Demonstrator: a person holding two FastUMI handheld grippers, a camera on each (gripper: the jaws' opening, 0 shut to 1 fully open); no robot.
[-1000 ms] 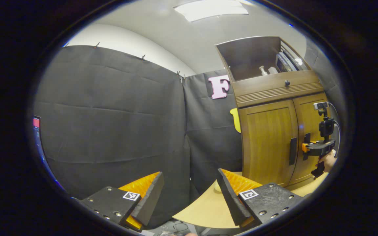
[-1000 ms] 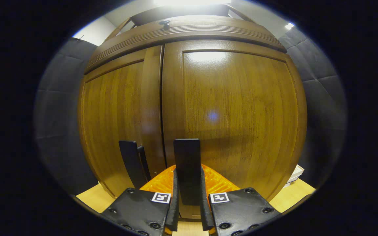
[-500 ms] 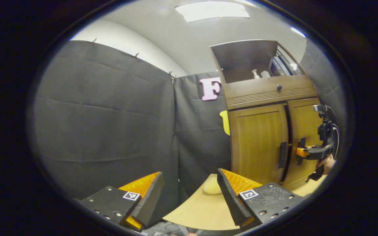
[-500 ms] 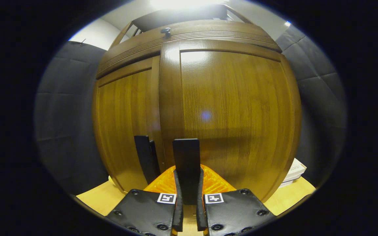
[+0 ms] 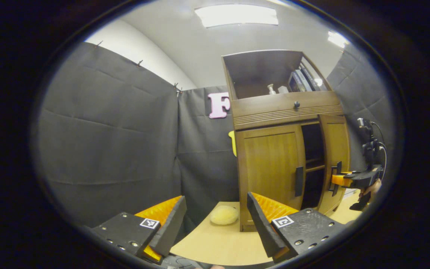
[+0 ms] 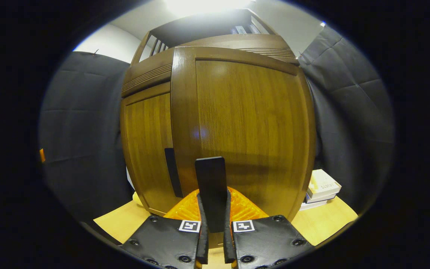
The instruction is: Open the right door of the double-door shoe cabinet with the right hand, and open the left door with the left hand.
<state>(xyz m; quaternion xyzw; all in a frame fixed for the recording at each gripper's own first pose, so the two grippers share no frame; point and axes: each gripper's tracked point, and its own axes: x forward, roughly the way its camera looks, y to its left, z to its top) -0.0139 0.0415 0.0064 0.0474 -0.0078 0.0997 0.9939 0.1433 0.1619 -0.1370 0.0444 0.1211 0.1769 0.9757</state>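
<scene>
A: Jaws first. Right gripper?

B: Clenched on the right door's handle; both fingers press the upright dark bar. In the left gripper view the same gripper sits at that handle, a hand behind it.

A: Left gripper?

B: Jaws released, spread wide, grasping nothing. It hangs over the counter edge, well apart from the shoe cabinet.

A: Doors?

B: Right door swung partly out; a dark interior with a shelf shows between it and the left door. Left door flush and closed, its handle untouched.

A: Anything else noted?

B: A pale yellow round object on the counter just beside the cabinet's left corner. Flat boxes stacked on the counter to the cabinet's right. Small items in the open top compartment, too small to identify.
</scene>
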